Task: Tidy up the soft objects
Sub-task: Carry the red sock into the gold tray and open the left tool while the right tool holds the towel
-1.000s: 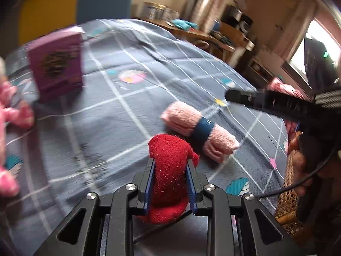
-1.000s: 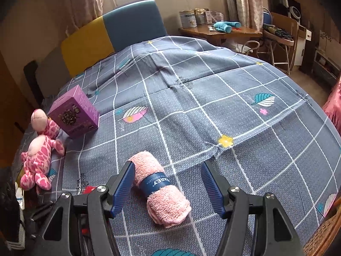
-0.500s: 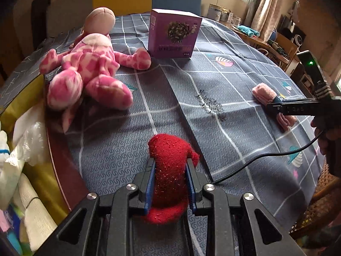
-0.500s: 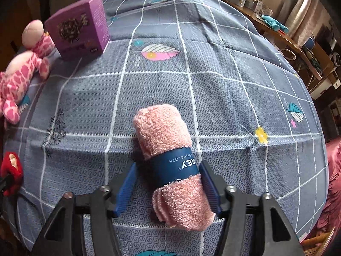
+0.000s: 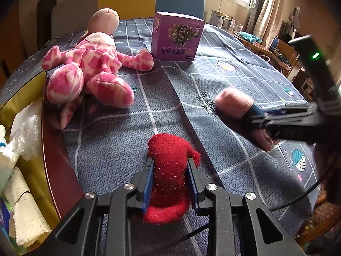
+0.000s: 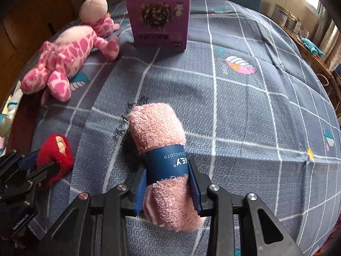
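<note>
My left hand-held gripper (image 5: 170,170) is clenched on a red fuzzy soft piece (image 5: 170,166), its blue pads (image 5: 148,183) pressing in from both sides so the fabric bulges above and below them. From the right wrist view the same red piece (image 6: 54,149) shows a pale inner patch at its top, and it sits low at the left, just above the bed cover (image 6: 245,106).

My right hand-held gripper (image 6: 168,183) is grasping a rolled pink dishcloth (image 6: 157,128) around its dark blue paper band (image 6: 166,162). The band reads "DISHCLOTH" in small white letters, upside down to me, with the larger letters "EY" and a registered mark beside them; the rest of that brand word is hidden by the curve of the roll. In the left wrist view the dishcloth (image 5: 234,104) appears blurred, held off the cover at the right.

The surface is a bed with a grey-blue checked cover printed with leaves (image 5: 223,66) and a script word I cannot read. Farther back lies a pink spotted plush toy (image 5: 89,70), face down, with one limb touching the cover just beside a purple box (image 6: 158,17). The box stands upside down; it carries a dark round picture and lines of lettering too small for me to read.
</note>
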`<state>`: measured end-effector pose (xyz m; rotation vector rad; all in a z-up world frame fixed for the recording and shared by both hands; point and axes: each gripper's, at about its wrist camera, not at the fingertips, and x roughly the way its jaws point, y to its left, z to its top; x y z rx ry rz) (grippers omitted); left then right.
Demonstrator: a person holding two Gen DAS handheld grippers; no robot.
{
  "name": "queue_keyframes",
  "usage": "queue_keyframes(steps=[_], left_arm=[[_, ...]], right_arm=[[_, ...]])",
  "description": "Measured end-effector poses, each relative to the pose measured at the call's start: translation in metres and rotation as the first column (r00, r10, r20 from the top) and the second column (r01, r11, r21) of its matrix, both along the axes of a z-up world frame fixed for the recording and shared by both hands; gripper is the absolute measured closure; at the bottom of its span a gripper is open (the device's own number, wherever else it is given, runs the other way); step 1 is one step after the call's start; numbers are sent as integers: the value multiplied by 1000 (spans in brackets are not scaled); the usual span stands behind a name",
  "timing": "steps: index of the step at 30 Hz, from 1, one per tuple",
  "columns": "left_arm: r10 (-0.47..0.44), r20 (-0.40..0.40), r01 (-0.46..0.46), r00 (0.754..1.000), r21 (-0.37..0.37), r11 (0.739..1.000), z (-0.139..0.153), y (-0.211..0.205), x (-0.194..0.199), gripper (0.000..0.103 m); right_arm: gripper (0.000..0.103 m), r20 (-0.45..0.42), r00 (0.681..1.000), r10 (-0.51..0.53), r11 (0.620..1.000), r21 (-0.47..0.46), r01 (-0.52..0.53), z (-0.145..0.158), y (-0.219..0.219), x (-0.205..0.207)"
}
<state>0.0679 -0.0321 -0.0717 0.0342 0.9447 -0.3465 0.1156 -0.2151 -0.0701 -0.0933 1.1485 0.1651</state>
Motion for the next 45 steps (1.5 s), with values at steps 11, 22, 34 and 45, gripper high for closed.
queue_keyframes(steps=[11, 22, 34, 45], left_arm=[[12, 36, -12, 999, 16, 1000, -1, -2, -7, 73], [32, 46, -33, 998, 15, 999, 8, -4, -10, 78], [70, 174, -69, 982, -13, 998, 69, 7, -34, 78], [282, 135, -266, 950, -124, 956, 94, 103, -53, 78]], right_arm=[[63, 28, 1000, 4, 1000, -2, -4, -6, -1, -3], [62, 39, 999, -4, 1000, -5, 4, -8, 1, -3], [63, 89, 995, 35, 997, -78, -28, -8, 10, -10], [64, 114, 991, 66, 991, -120, -53, -8, 14, -13]])
